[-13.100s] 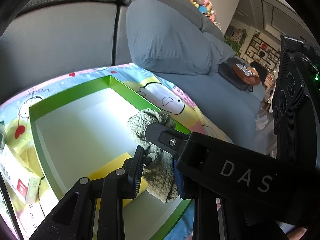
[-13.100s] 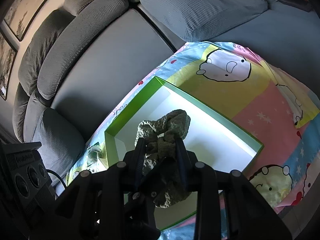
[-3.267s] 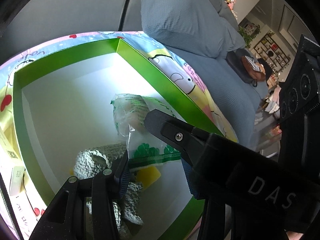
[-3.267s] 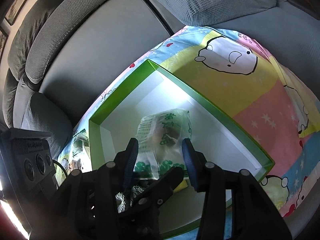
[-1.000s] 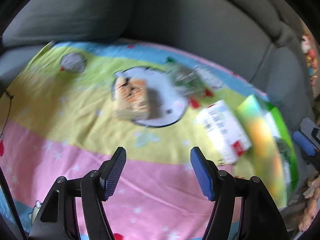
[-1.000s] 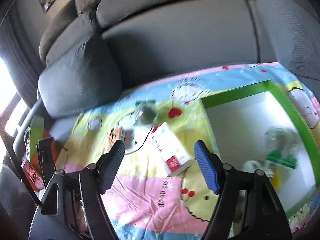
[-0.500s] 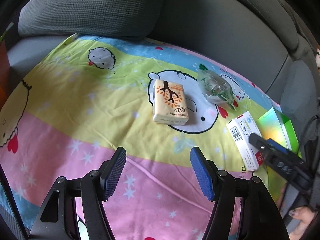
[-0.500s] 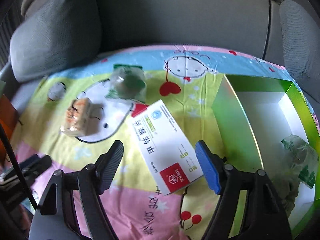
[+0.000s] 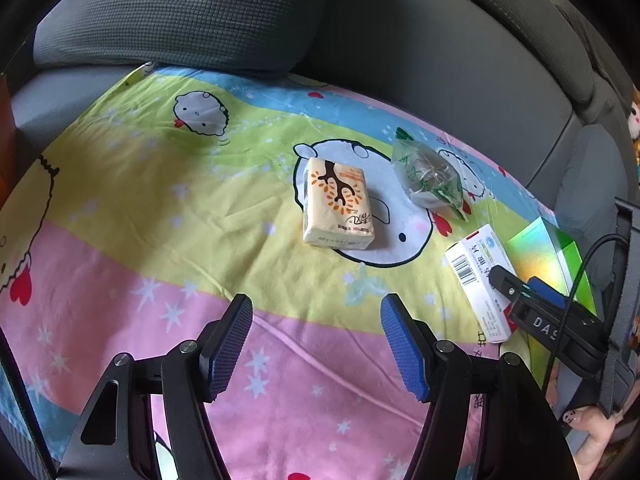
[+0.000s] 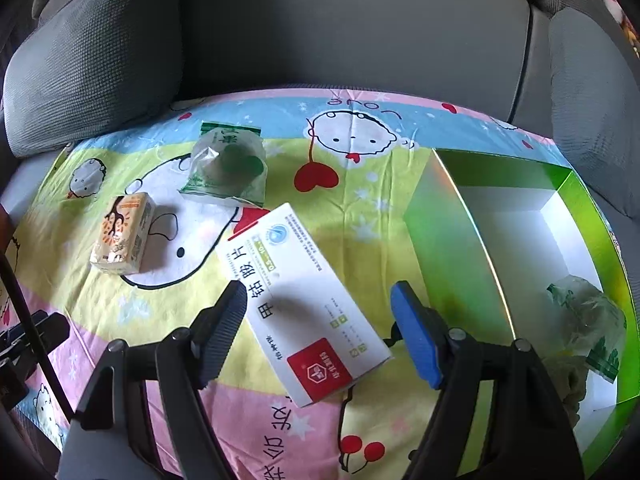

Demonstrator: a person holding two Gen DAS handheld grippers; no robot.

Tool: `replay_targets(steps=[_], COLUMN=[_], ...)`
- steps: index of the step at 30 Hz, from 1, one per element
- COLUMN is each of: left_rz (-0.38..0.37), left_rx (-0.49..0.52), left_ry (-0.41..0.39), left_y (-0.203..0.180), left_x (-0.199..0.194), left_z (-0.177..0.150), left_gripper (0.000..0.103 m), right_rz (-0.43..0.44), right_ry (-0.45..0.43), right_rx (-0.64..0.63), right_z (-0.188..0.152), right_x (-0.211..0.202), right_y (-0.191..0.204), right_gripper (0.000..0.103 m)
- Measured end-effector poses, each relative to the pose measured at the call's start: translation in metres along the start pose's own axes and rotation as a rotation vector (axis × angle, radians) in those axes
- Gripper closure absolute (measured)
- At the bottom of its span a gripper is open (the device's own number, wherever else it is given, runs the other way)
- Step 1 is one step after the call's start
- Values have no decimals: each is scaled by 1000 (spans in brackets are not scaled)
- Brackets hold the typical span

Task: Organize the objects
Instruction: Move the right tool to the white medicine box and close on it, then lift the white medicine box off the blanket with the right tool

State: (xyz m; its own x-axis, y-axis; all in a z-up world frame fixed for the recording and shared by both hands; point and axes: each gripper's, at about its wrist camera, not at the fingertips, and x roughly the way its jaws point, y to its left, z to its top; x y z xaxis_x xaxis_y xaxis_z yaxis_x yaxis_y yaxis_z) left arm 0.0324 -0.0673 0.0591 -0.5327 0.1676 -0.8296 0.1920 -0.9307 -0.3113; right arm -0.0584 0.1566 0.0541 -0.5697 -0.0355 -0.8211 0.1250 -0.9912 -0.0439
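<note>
Our right gripper [image 10: 318,320] is hovering wide open over the flat white medicine carton [image 10: 302,300], and our left gripper [image 9: 316,344] is hanging open, empty. We are judging the sorting partly done: a crinkly bag [image 10: 586,320] is lying in the glossy green box [image 10: 448,248]; the tissue pack [image 9: 338,210] and clear snack bag [image 9: 430,178] are waiting on the blanket [image 9: 160,200].

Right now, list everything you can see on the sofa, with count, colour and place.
Medicine box: one, white with a red patch, on the blanket between the right gripper's fingers.
Tissue pack: one, cream and orange, mid-blanket.
Clear bag: one, green print, beside the tissue pack.
Green box: one, white inside, at the blanket's right, holding another printed bag.
Blanket: one, cartoon print.
Cushion: one, grey.
Left gripper: open, empty.
Right gripper: open.
</note>
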Motion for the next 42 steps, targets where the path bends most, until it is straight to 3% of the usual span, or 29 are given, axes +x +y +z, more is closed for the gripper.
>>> replay_targets(steps=[5, 13, 19, 23, 32, 38, 42], left_rz=[3, 5, 6, 8, 10, 10, 9], left_rx=[5, 0, 5, 5, 4, 4, -7], left_ry=[8, 11, 14, 17, 22, 23, 22], left_y=[-1, 0, -2, -2, -1, -1, 2], left_x=[1, 1, 2, 2, 3, 3, 3], left_z=[0, 0, -1, -2, -2, -2, -3], left_gripper=[36, 36, 36, 36, 36, 36, 36], right_rz=[22, 79, 114, 107, 83, 74, 159], right_ry=[24, 18, 41, 57, 64, 115, 129], right_rx=[-2, -15, 27, 9, -50, -62, -70], right_z=[-2, -3, -3, -4, -7, -10, -12], right_x=[9, 5, 6, 7, 14, 28, 24], right_y=[3, 9, 6, 11, 21, 26, 35], right_gripper=[32, 57, 55, 45, 37, 46, 46])
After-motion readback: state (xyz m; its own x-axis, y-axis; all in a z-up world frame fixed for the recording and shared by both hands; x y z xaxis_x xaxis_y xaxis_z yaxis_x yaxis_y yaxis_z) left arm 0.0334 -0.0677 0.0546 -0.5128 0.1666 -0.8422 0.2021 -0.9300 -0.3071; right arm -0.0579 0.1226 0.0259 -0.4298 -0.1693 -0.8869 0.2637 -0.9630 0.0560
